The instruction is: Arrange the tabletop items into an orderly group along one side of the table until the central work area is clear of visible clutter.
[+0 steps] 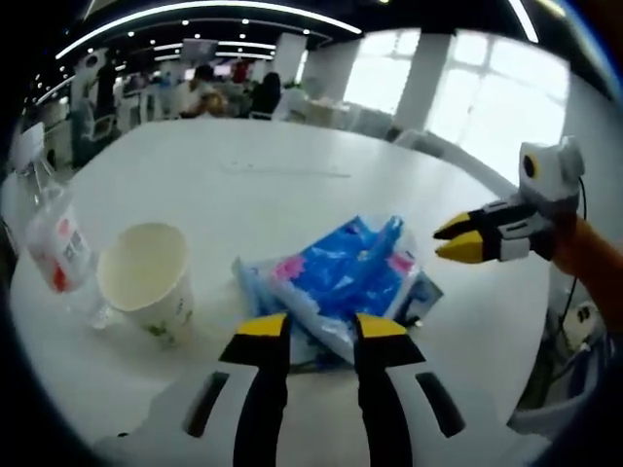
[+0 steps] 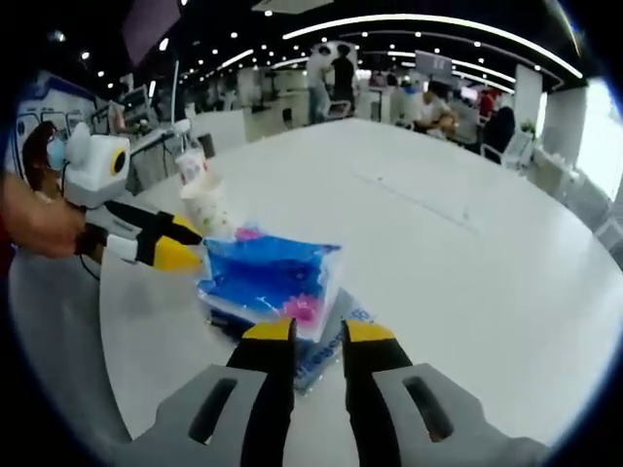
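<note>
Both grippers (image 1: 322,327) (image 2: 318,332) part-open, empty, before crinkly blue plastic packets (image 1: 341,277) beside paper cup (image 1: 148,275).

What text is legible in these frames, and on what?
None can be read.
Plastic bottle: red-and-white label, print blurred.
Paper cup: green marks, too small.
Blue packets: pink and white printing, smeared.
Flat packet underneath: white lettering, unreadable.
</note>
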### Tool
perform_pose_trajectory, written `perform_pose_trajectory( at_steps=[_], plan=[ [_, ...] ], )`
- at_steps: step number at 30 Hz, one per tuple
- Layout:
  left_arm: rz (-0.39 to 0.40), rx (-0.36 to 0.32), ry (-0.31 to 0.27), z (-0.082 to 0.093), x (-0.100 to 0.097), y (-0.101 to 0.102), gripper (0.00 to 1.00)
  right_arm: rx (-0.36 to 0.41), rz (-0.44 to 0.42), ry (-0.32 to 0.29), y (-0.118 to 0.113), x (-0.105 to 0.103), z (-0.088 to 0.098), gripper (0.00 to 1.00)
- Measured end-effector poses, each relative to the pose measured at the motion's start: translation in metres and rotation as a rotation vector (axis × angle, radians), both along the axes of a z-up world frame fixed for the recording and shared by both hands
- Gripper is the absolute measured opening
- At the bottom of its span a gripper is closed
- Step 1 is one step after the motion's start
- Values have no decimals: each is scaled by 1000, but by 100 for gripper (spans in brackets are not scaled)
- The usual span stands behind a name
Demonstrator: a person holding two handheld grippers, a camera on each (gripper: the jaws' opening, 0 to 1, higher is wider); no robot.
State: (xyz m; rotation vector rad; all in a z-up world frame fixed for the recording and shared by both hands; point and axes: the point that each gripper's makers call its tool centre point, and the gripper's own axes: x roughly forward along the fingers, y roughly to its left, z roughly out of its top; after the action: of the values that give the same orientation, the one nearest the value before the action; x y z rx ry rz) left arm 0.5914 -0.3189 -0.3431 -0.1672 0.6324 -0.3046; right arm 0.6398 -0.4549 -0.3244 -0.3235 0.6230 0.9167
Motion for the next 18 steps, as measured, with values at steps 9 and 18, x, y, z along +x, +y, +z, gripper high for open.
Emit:
perform_pose_trajectory(
  at_steps=[9, 18],
  plan=[
    [13, 0, 26, -9, 5, 2, 23, -6, 23, 8, 13, 11, -7, 20],
    [14, -11, 43, -14, 8, 2, 20, 2, 43, 31, 30, 19, -19, 21]
  ],
)
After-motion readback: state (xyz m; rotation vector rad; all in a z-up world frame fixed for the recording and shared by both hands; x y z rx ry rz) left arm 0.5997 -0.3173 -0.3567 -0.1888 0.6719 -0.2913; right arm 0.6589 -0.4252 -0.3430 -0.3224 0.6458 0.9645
